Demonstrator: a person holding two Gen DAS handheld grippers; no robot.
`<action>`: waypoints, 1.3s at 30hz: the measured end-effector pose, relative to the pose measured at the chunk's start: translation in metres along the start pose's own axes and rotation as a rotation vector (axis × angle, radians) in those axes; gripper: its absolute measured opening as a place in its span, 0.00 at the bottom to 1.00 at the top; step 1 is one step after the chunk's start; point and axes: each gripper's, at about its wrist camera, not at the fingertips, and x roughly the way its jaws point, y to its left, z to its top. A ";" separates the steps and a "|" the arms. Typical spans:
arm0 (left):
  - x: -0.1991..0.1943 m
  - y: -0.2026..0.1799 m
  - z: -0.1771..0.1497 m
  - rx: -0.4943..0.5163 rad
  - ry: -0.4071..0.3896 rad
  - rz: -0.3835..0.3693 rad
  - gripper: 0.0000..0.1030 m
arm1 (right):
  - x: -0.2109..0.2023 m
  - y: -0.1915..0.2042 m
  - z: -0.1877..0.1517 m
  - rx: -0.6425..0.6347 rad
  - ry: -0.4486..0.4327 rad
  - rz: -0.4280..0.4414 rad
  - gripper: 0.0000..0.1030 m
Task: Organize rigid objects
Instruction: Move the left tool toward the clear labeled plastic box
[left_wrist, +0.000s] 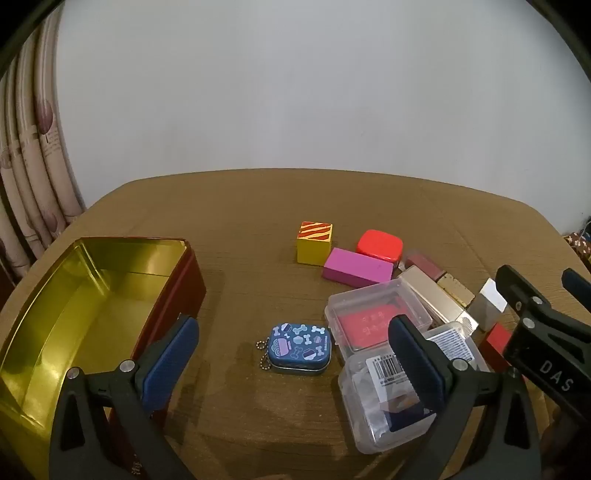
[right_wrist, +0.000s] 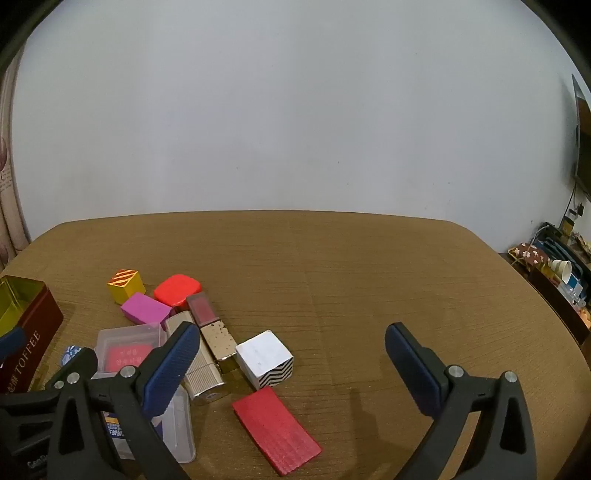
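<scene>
- Left tongs (left_wrist: 295, 363): spread wide over the bench (left_wrist: 240, 221), gripping nothing, hanging above the small blue tin (left_wrist: 299, 347) with the bead chain.
- Right tongs (right_wrist: 295, 363): likewise wide open and empty, over bare wood to the right of the pile.
- Open toffee tin (left_wrist: 92, 295): at the left of the bench, gold inside, dark red outside, nothing in it.
- Yellow striped cube (left_wrist: 314, 242), pink block (left_wrist: 356, 271) and red rounded box (left_wrist: 378, 245): bunched together at the far side of the pile.
- Clear box with red insert (left_wrist: 376, 314) and clear box with barcode label (left_wrist: 391, 391): just right of the blue tin, the nearer one partly behind a finger of the left tongs.
- Gold case (right_wrist: 201, 363) and gold-and-red tube (right_wrist: 212, 326): lying side by side, touching.
- White cube with zigzag sides (right_wrist: 264, 358): just right of the tube.
- Flat red block (right_wrist: 275, 430): nearest the camera, beside the white cube.
</scene>
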 end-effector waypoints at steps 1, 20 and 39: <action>-0.001 -0.001 0.000 0.010 -0.008 0.011 0.98 | 0.000 0.000 0.000 0.005 -0.008 0.004 1.00; 0.001 -0.002 -0.001 0.004 0.003 0.010 0.98 | 0.000 0.001 0.000 0.009 -0.005 0.003 1.00; -0.027 -0.002 -0.005 0.000 -0.010 0.045 0.98 | 0.016 -0.091 -0.003 0.112 0.070 -0.025 1.00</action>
